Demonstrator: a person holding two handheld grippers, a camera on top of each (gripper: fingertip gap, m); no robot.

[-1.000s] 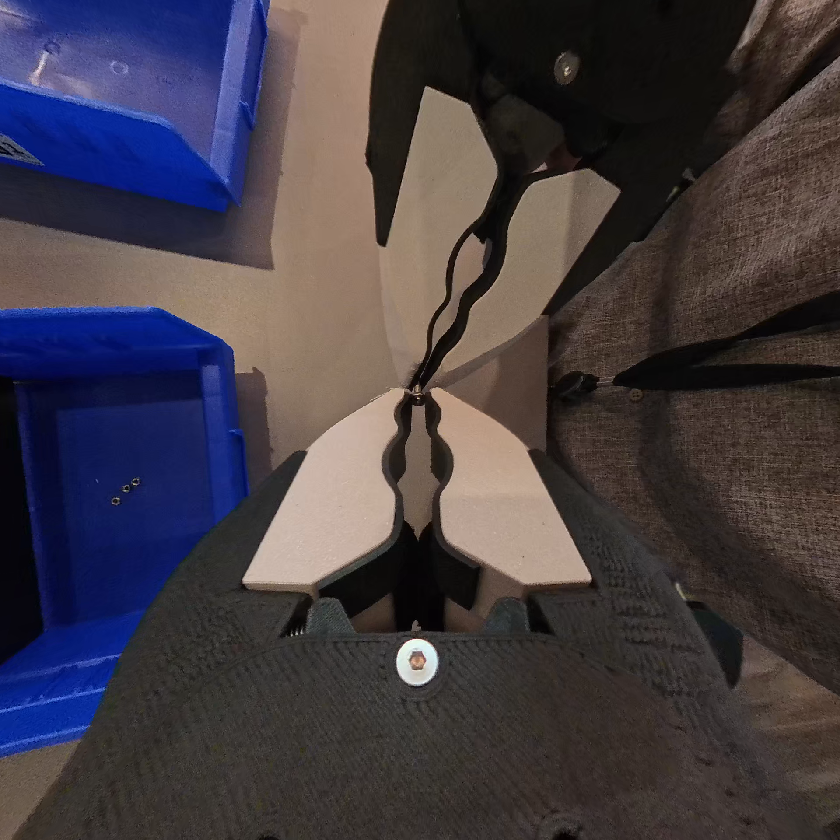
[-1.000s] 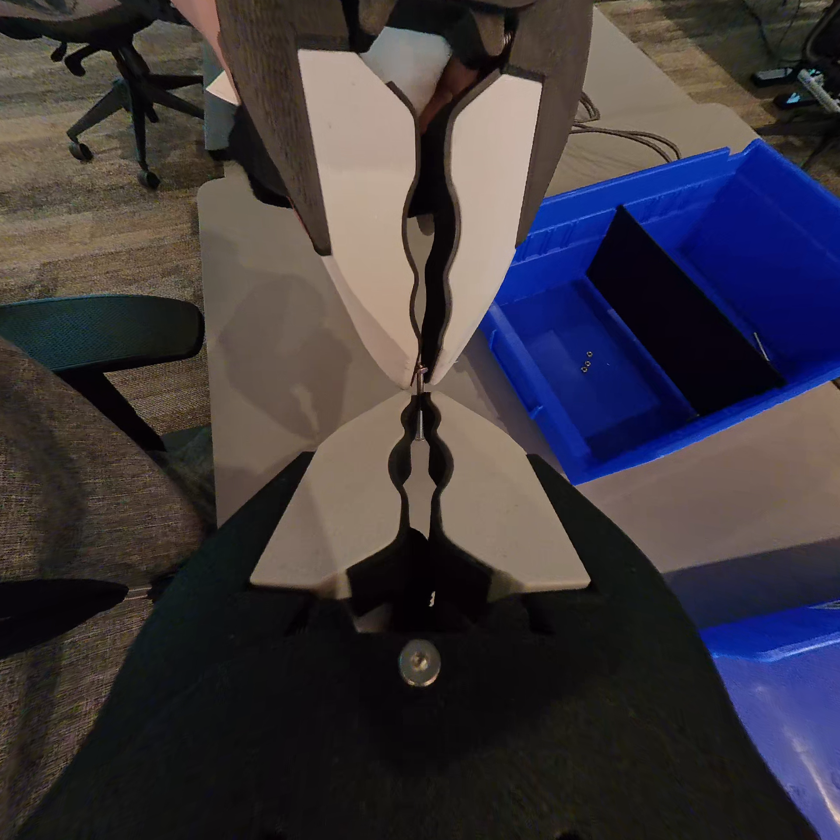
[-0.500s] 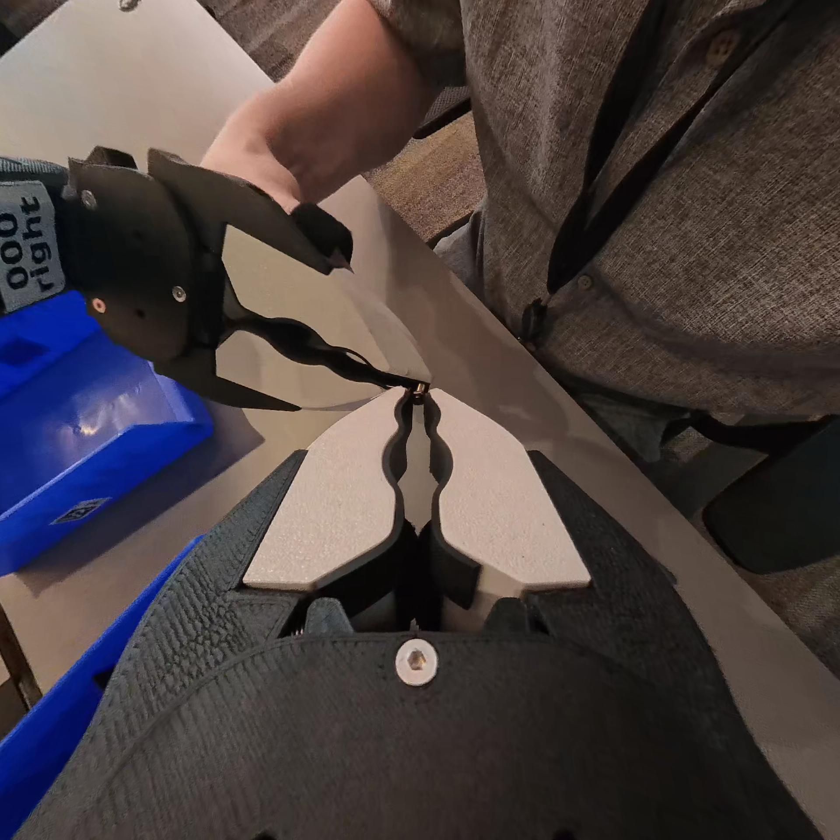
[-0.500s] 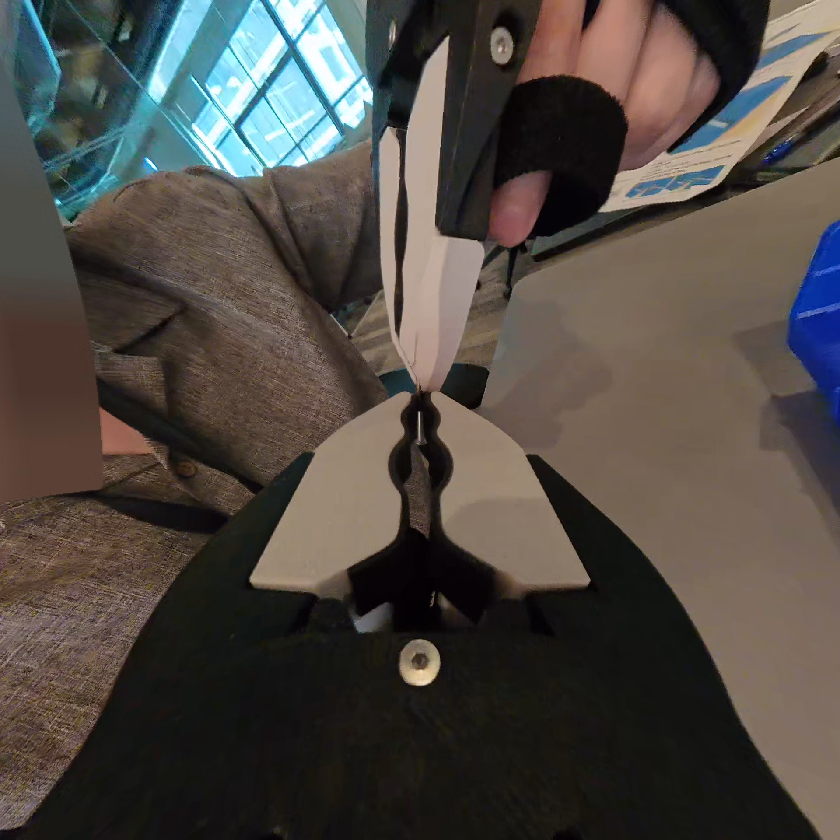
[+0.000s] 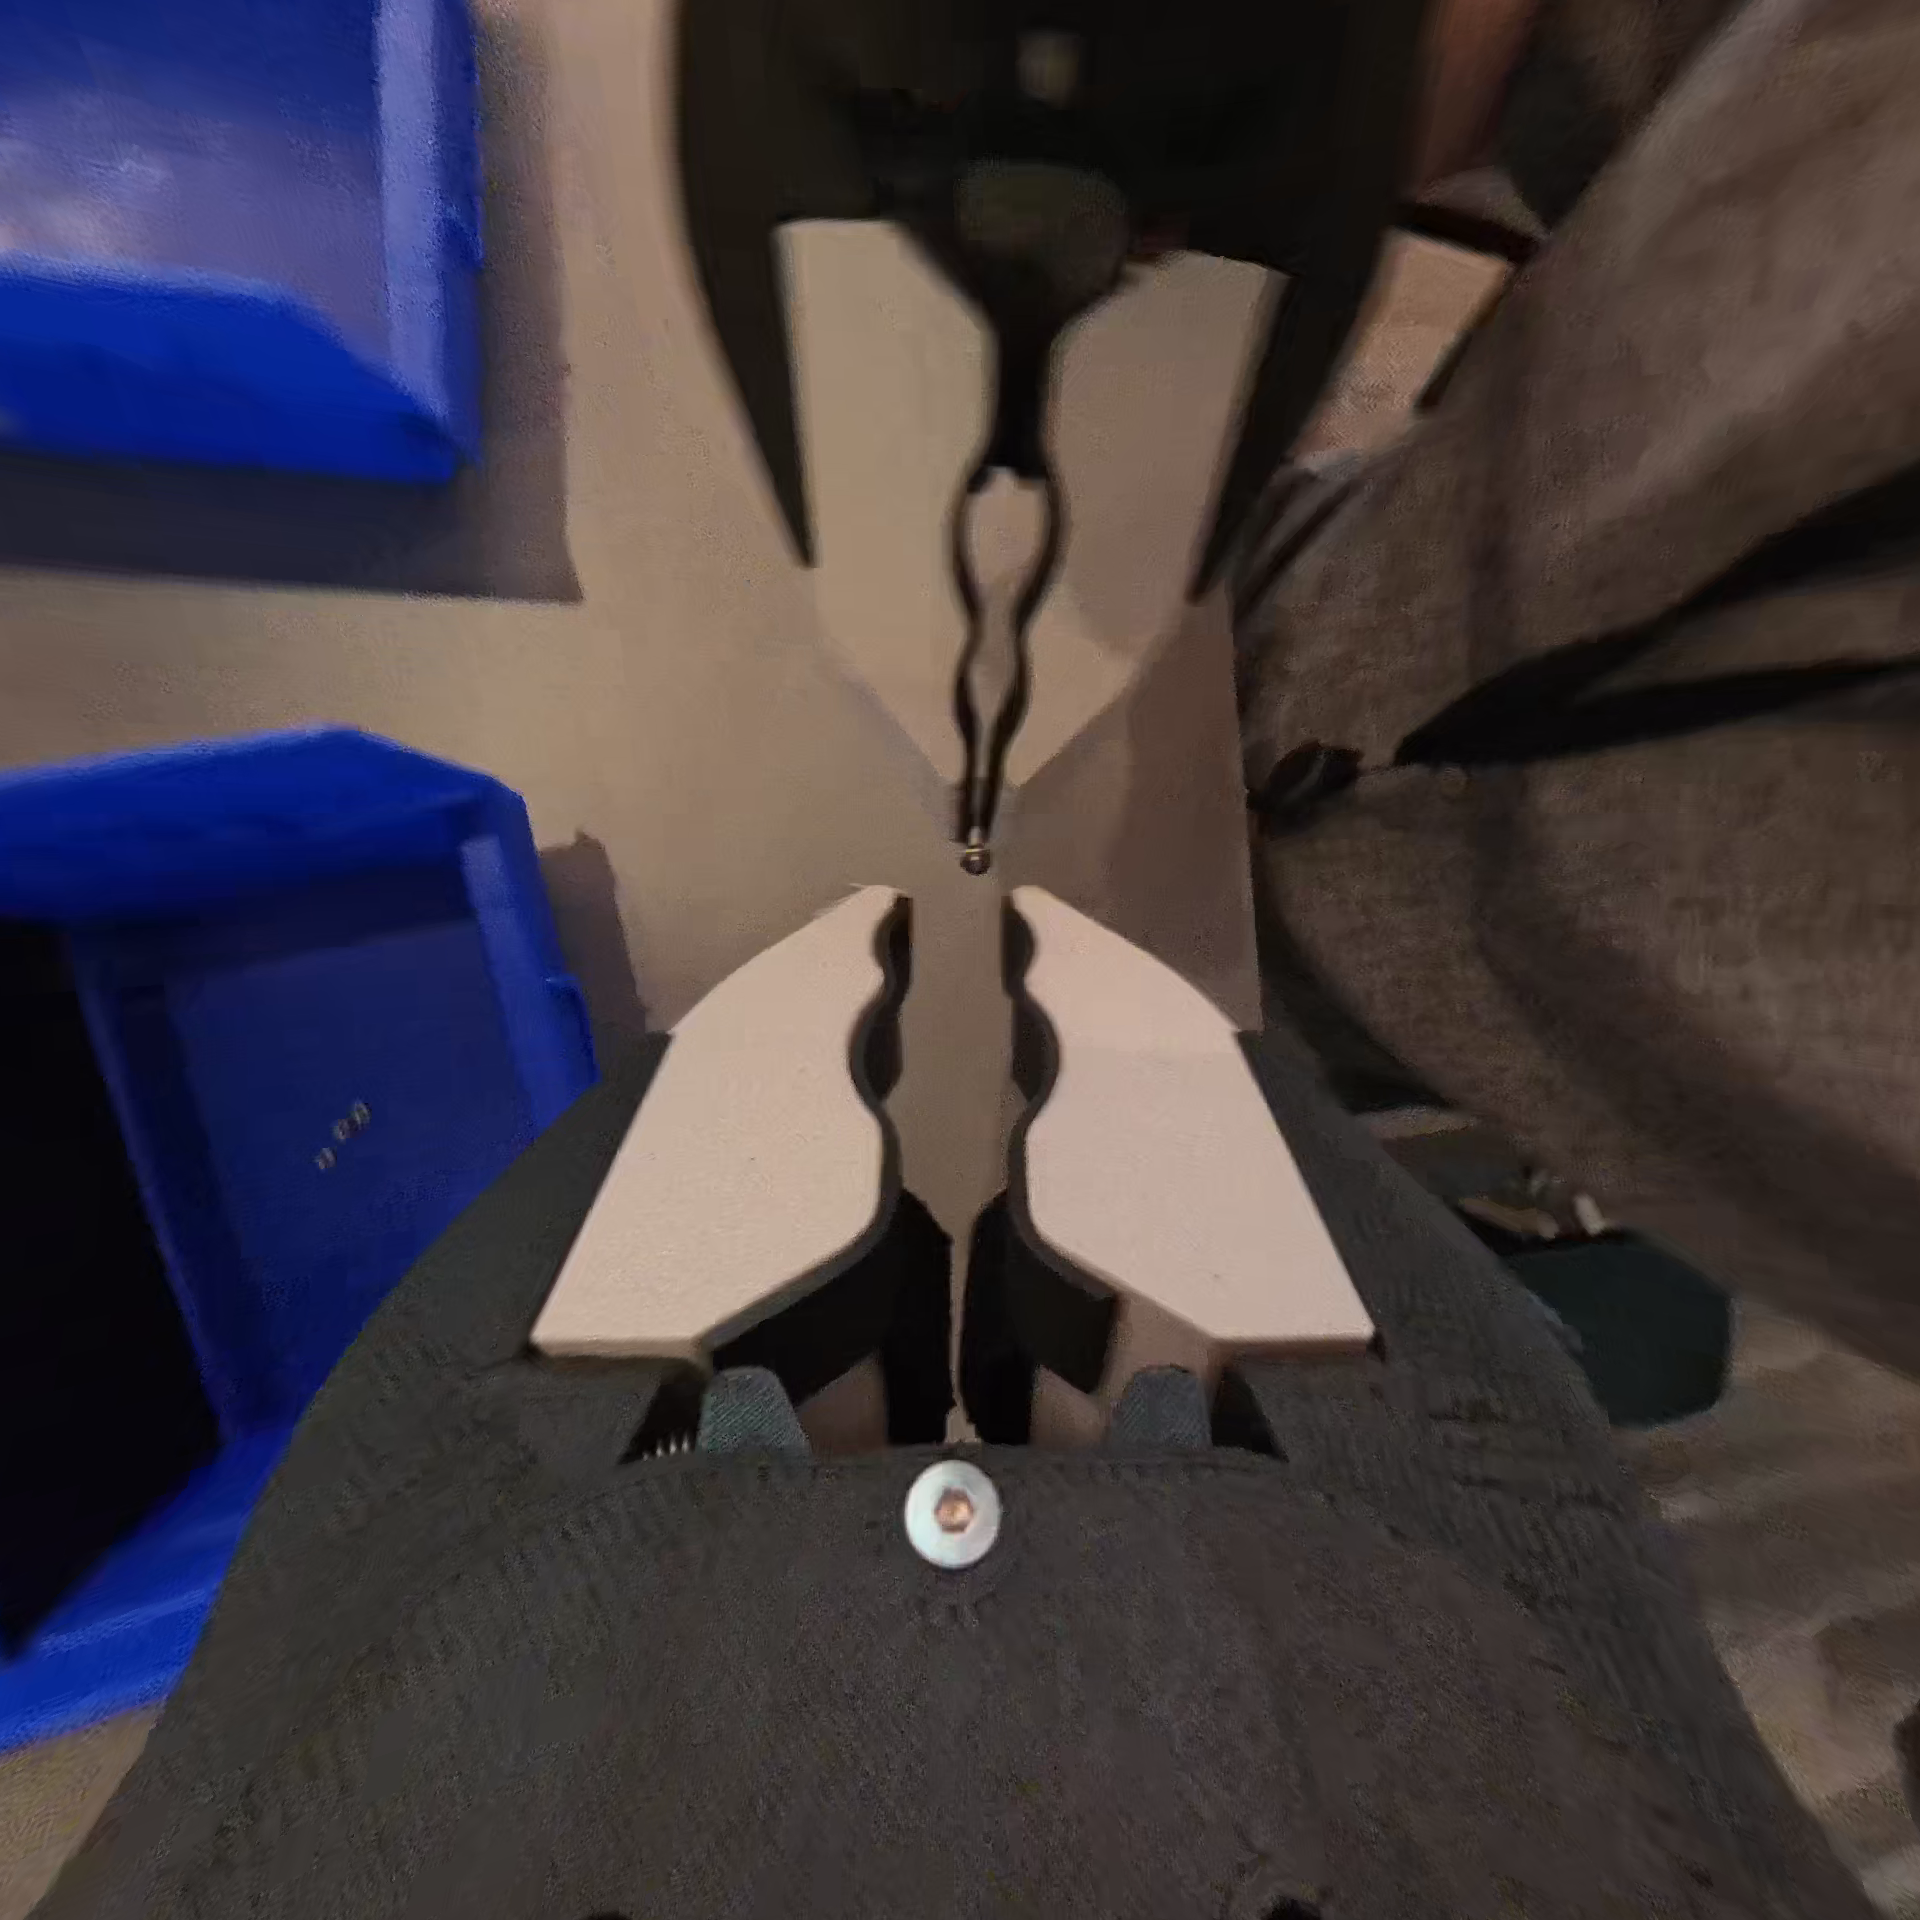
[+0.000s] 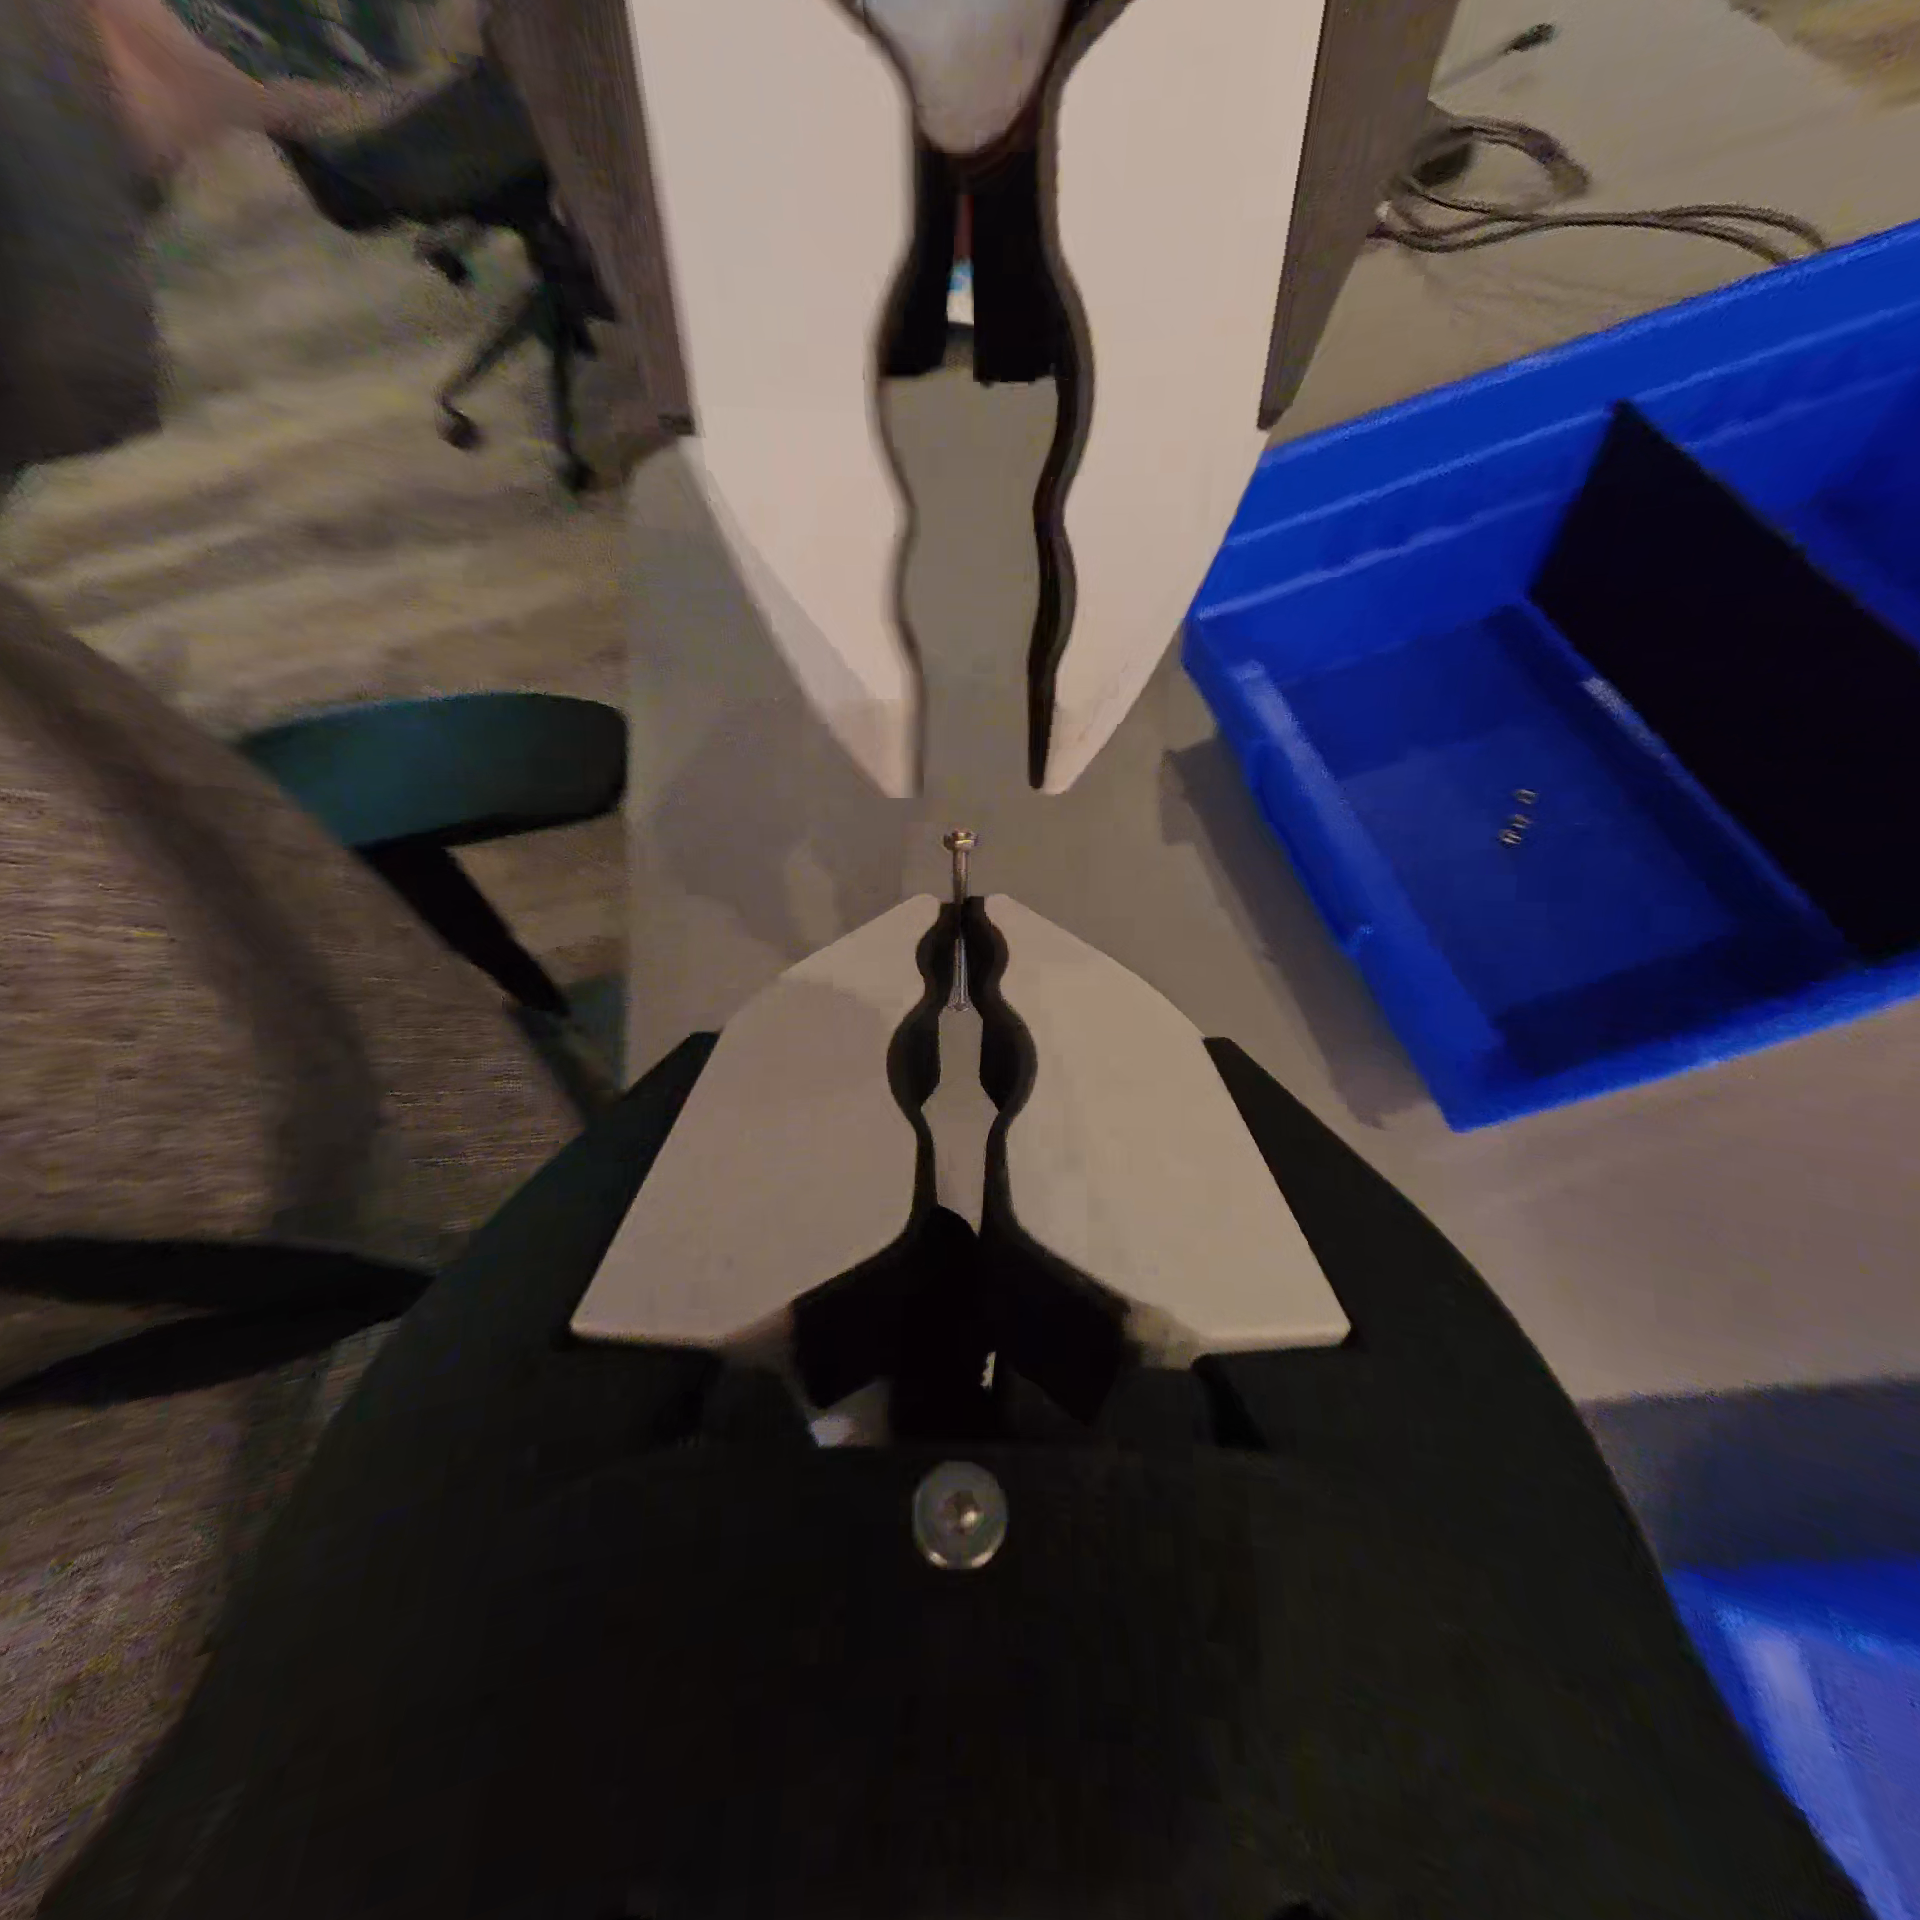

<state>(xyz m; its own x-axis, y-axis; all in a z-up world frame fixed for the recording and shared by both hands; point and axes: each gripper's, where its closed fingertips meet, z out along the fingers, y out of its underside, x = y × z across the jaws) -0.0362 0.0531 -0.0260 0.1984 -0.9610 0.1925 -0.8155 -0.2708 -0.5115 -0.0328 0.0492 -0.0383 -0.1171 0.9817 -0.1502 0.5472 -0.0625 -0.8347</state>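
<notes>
Beige tabletop (image 6: 1507, 1226) carries a blue plastic bin with a black divider (image 6: 1351, 582), a few tiny metal bits lying in its near compartment. Above it the right gripper (image 6: 961, 906) is pinched tight on the shank of a small silver screw (image 6: 958, 868), head poking forward, while the left gripper (image 5: 956, 896) faces it, slightly parted and empty. Such a screw looks light, stiff and slippery, best gripped along the shank.
</notes>
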